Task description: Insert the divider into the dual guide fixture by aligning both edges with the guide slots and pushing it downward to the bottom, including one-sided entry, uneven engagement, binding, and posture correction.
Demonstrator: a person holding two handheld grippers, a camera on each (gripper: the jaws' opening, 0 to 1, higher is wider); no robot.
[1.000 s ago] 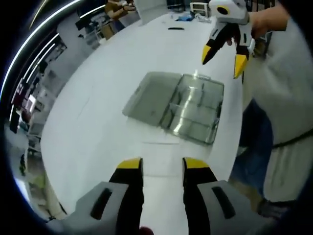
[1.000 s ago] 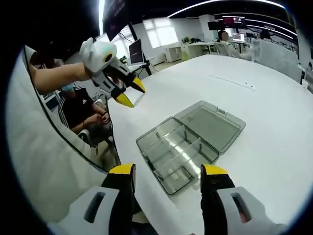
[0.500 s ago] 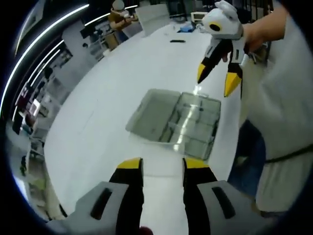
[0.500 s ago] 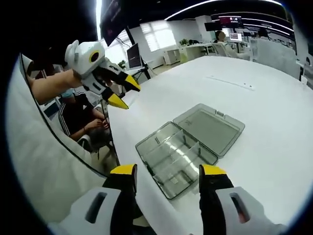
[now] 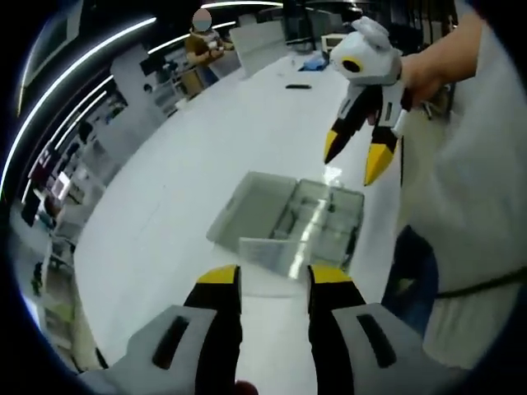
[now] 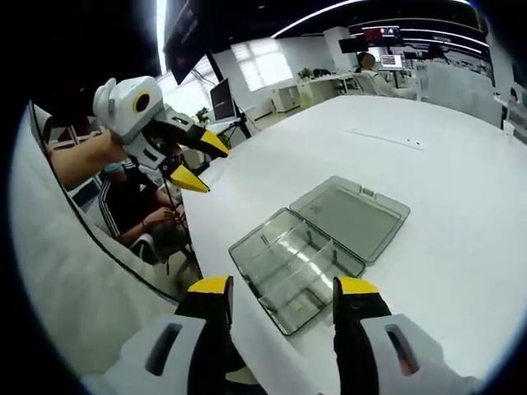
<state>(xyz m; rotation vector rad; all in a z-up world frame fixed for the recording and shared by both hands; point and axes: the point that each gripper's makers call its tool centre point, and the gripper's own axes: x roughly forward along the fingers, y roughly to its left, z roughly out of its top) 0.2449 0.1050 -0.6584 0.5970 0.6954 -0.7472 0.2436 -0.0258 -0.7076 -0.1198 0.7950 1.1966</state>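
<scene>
We see the clear compartment box (image 6: pixel 317 247) lying open on the white counter (image 6: pixel 445 181), its lid (image 6: pixel 354 216) folded flat beside the tray (thin dividers stand inside it). Our left gripper (image 5: pixel 268 284) and right gripper (image 6: pixel 280 296) both hover above it, jaws spread and holding nothing, well apart from the box.

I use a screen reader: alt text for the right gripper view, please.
An open clear plastic compartment box lies on a white table, its lid flat beside it. The right hand-held gripper hovers open before it; the left hand-held gripper hangs open, upper left.
</scene>
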